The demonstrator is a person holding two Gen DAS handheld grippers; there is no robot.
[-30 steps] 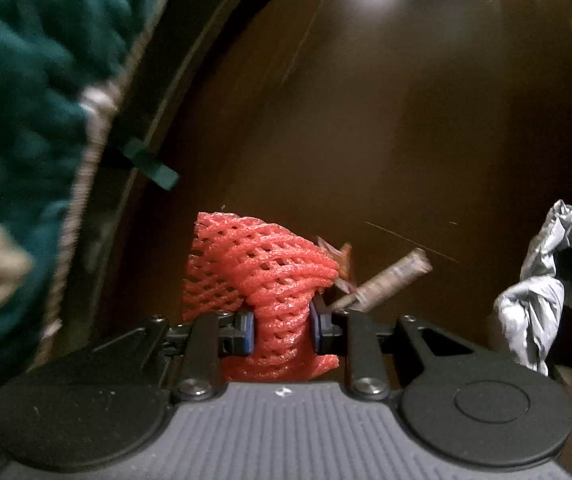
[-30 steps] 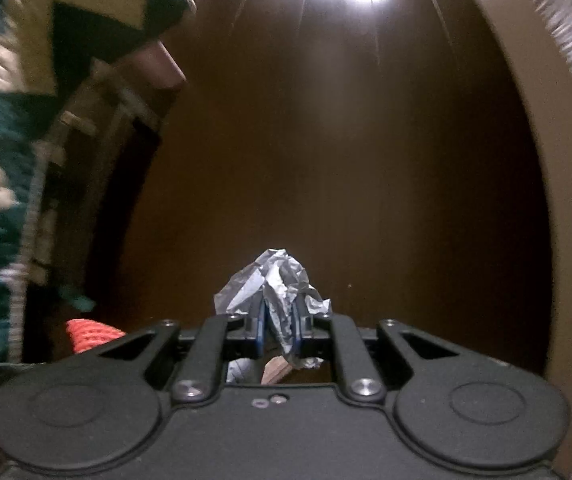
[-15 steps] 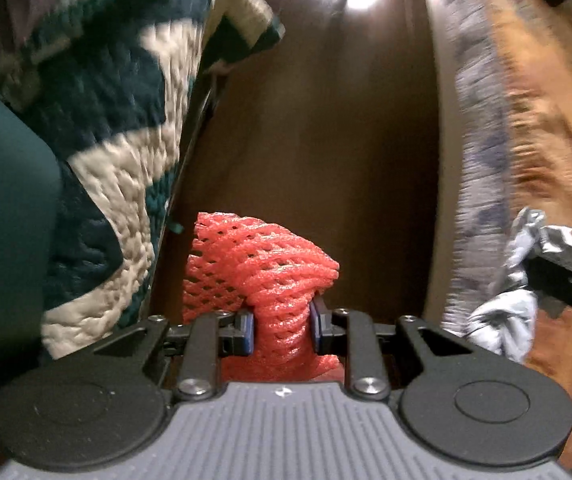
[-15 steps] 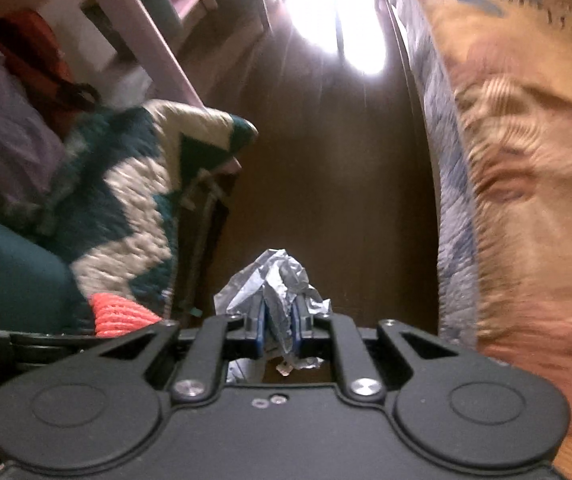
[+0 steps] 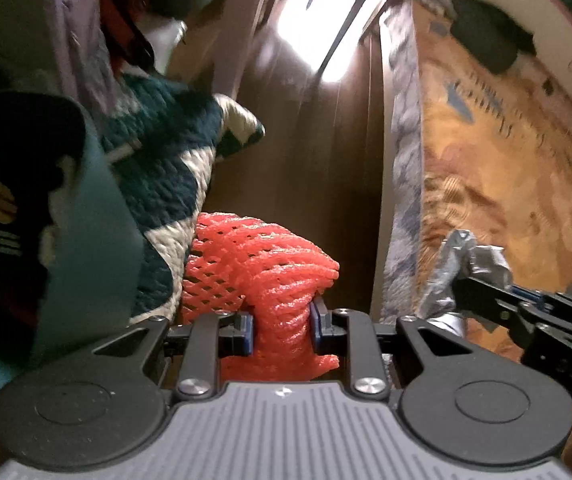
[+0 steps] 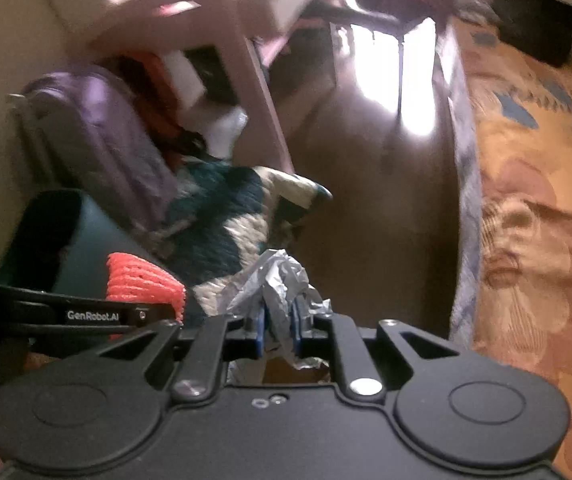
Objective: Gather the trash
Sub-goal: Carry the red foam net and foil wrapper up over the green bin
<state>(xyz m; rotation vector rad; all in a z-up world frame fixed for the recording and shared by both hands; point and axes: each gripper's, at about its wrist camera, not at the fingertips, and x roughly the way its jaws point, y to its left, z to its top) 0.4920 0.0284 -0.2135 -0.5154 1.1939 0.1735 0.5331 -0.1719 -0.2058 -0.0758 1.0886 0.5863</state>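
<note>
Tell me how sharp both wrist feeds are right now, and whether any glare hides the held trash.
Left wrist: red foam net in the left gripper sharp, bedspread smeared, glare on floor far off. Right wrist: crumpled foil in the right gripper clear, desk blurred, floor blown out.

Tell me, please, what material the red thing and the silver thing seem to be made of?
Red net: probably soft foam mesh, matte; open diamond weave that squashes where it is pinched. Silver wad: likely aluminium foil, dull-shiny; sharp crumpled creases.
</note>
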